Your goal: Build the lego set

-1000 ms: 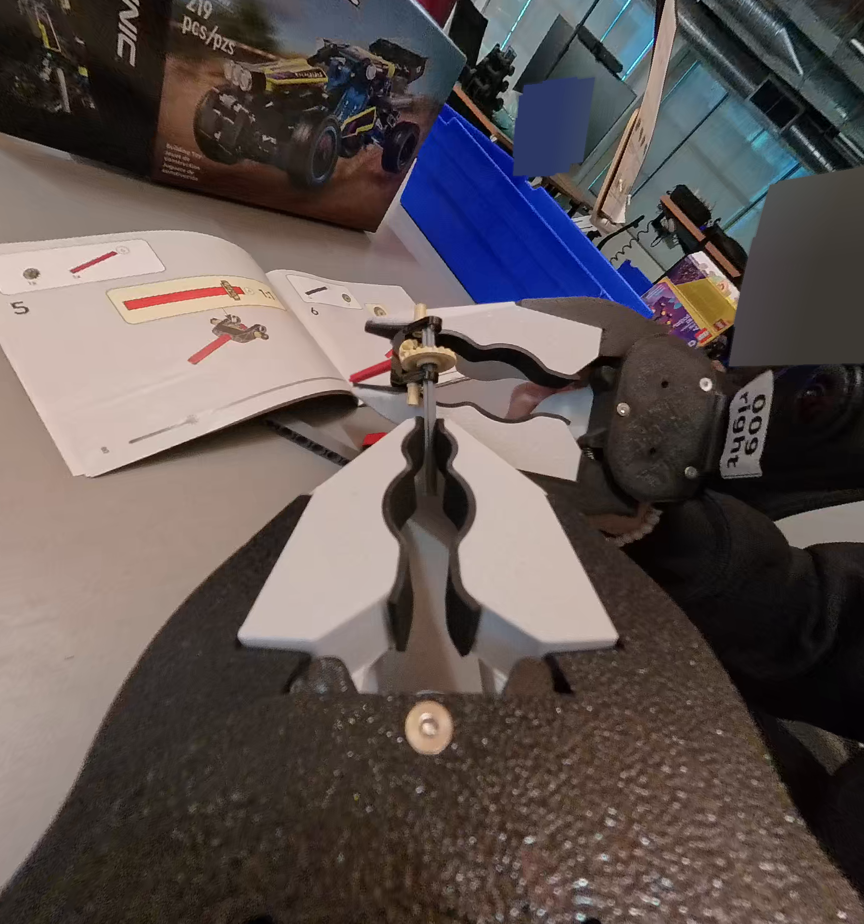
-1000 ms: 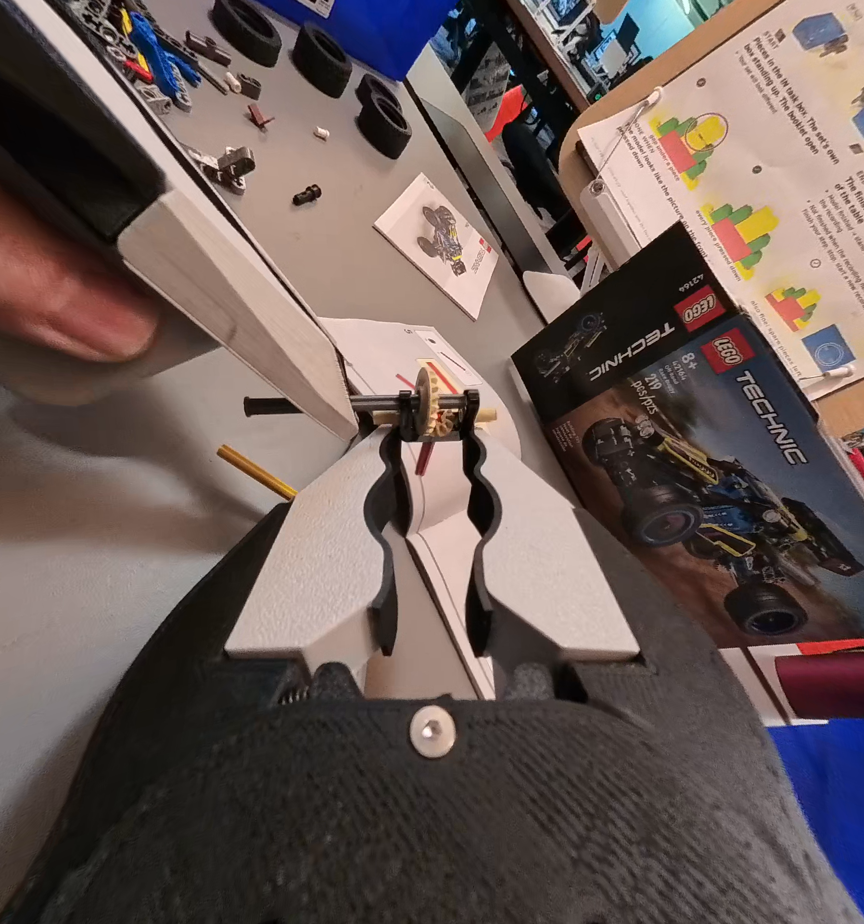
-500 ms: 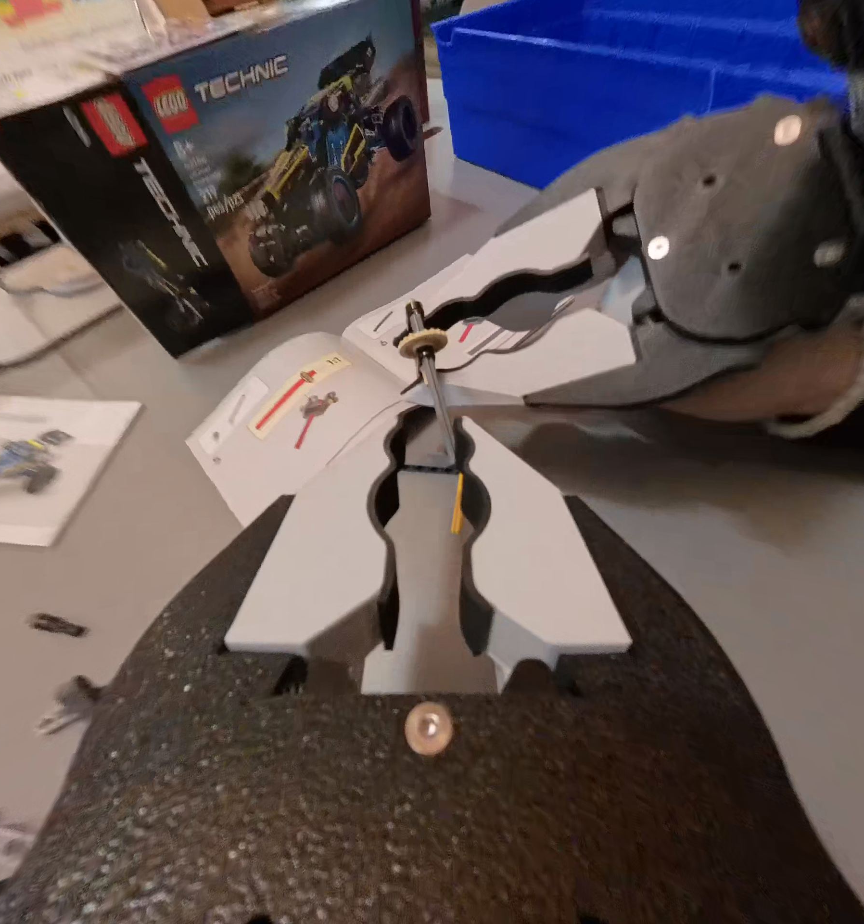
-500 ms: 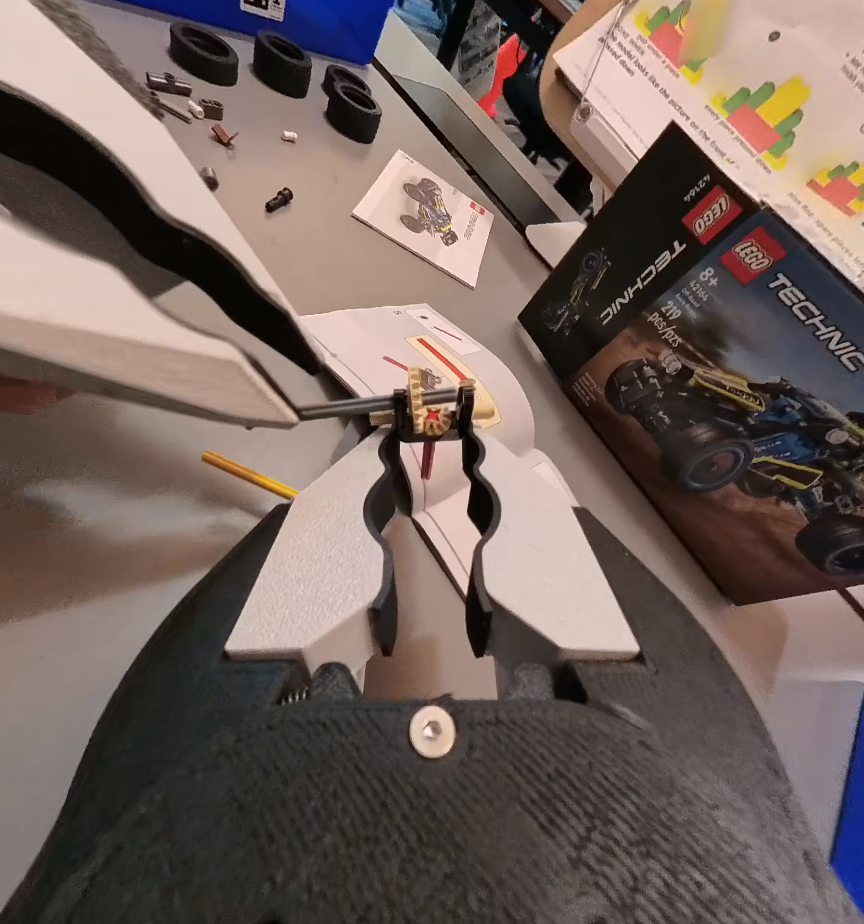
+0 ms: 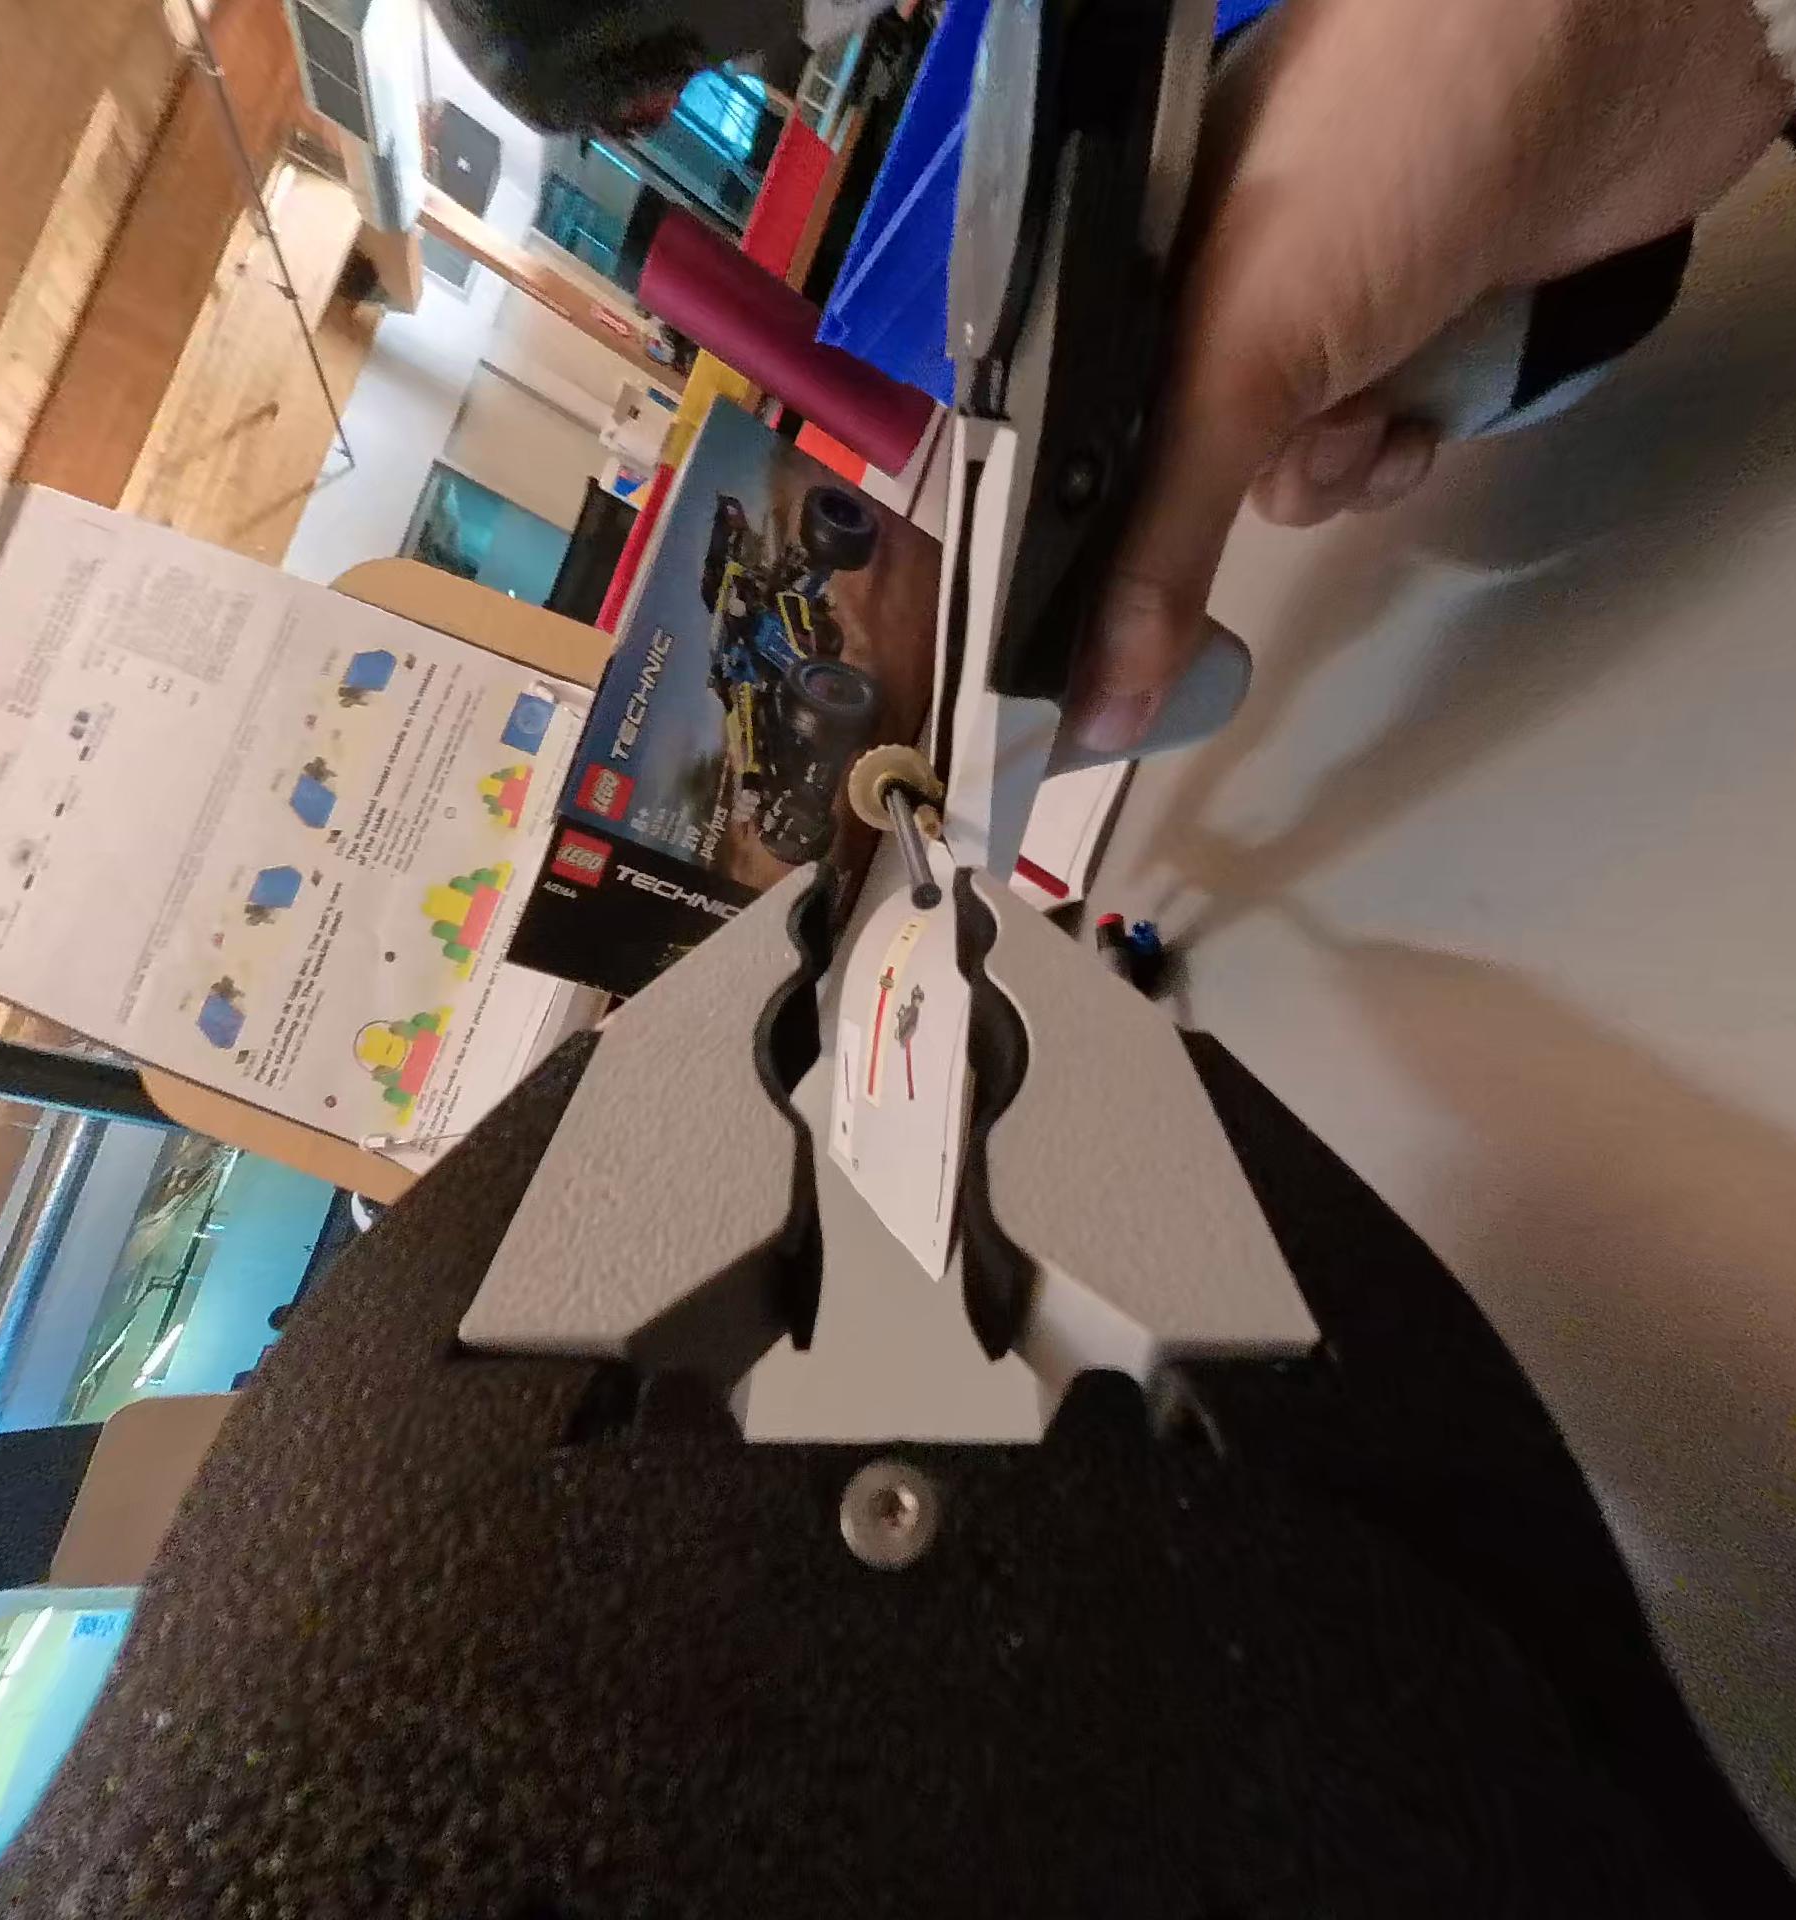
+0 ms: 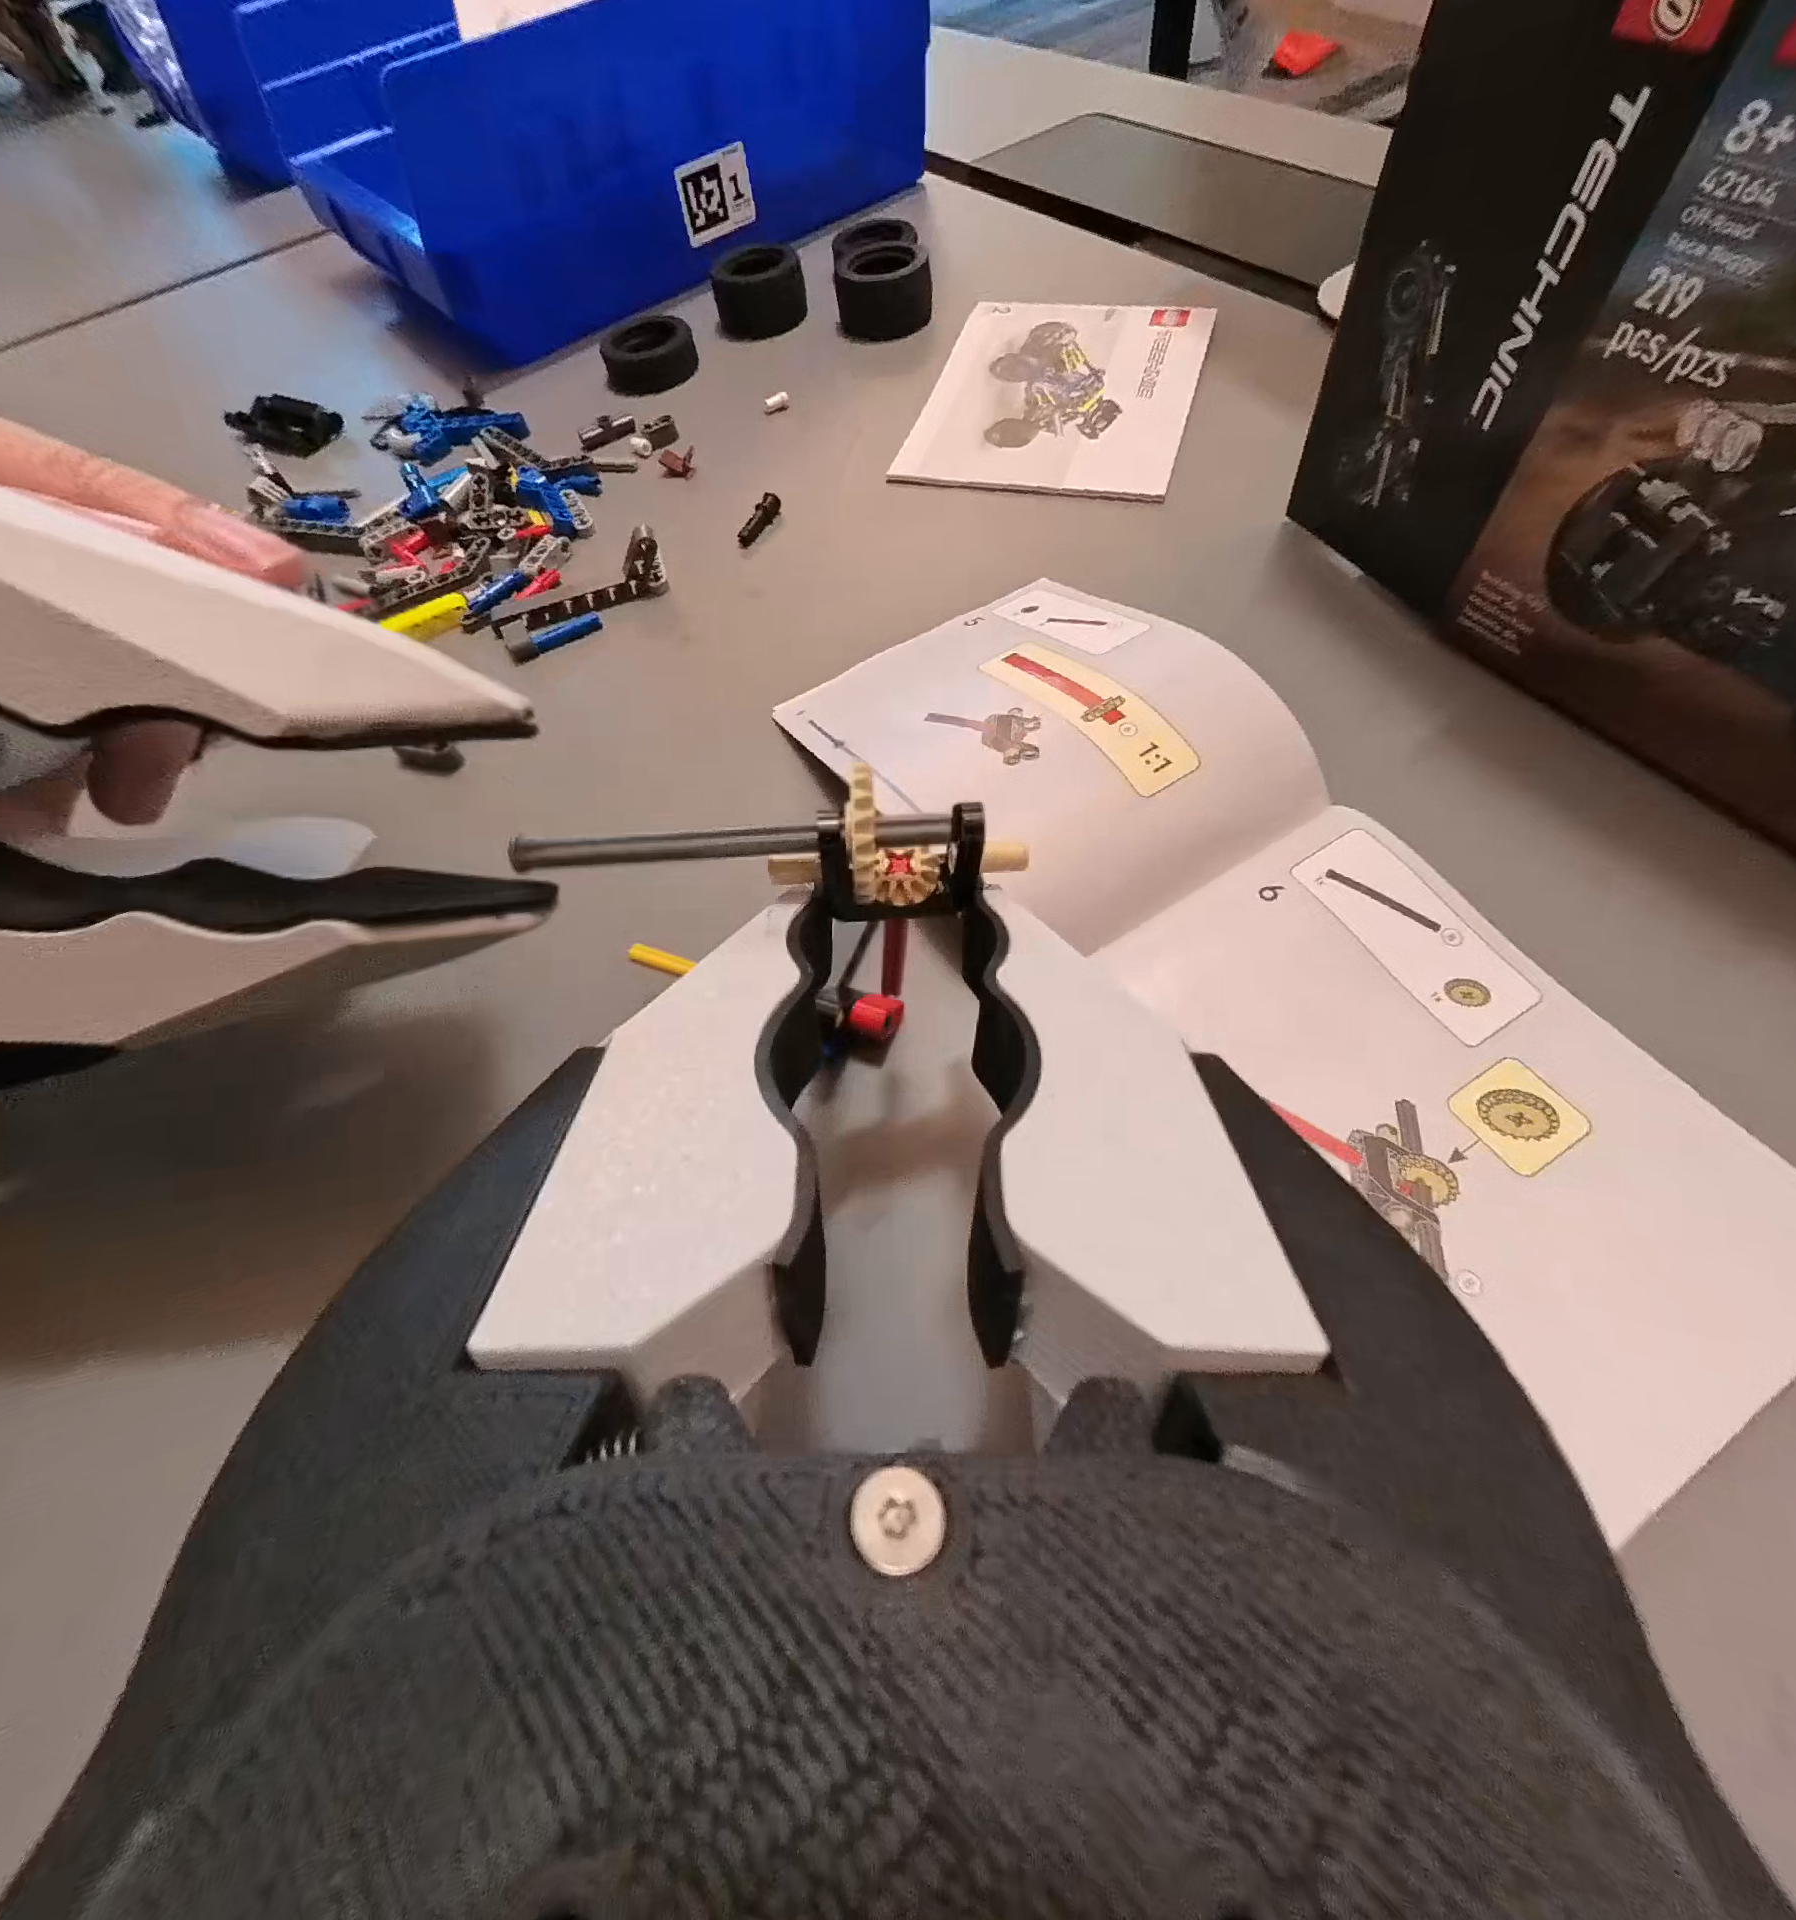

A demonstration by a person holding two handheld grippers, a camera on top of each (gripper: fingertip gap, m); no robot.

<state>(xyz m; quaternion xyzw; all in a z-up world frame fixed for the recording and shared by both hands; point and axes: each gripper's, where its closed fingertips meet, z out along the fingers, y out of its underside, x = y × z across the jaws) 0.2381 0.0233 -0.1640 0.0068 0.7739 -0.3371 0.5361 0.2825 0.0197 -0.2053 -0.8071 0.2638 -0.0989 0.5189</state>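
Observation:
My right gripper is shut on a small black frame that carries a large tan gear, a smaller tan gear with a red centre and a tan pin. A long dark grey axle runs through the frame and large gear and sticks out to the left. A red axle hangs below. My left gripper is open, with the axle's free end between its fingertips, touching neither. In the left wrist view, the left gripper is open around the axle end, the gear beyond.
An open instruction booklet lies under the grippers. Loose parts, black tyres and a blue bin are at the back left. A leaflet, the set box and a yellow axle are also there. My hands' fingertips stand some 6 cm from each other.
My left gripper was shut on the grey axle a second ago; it has let go, opened and rolled over. The axle stays in the frame, which the right gripper still holds.

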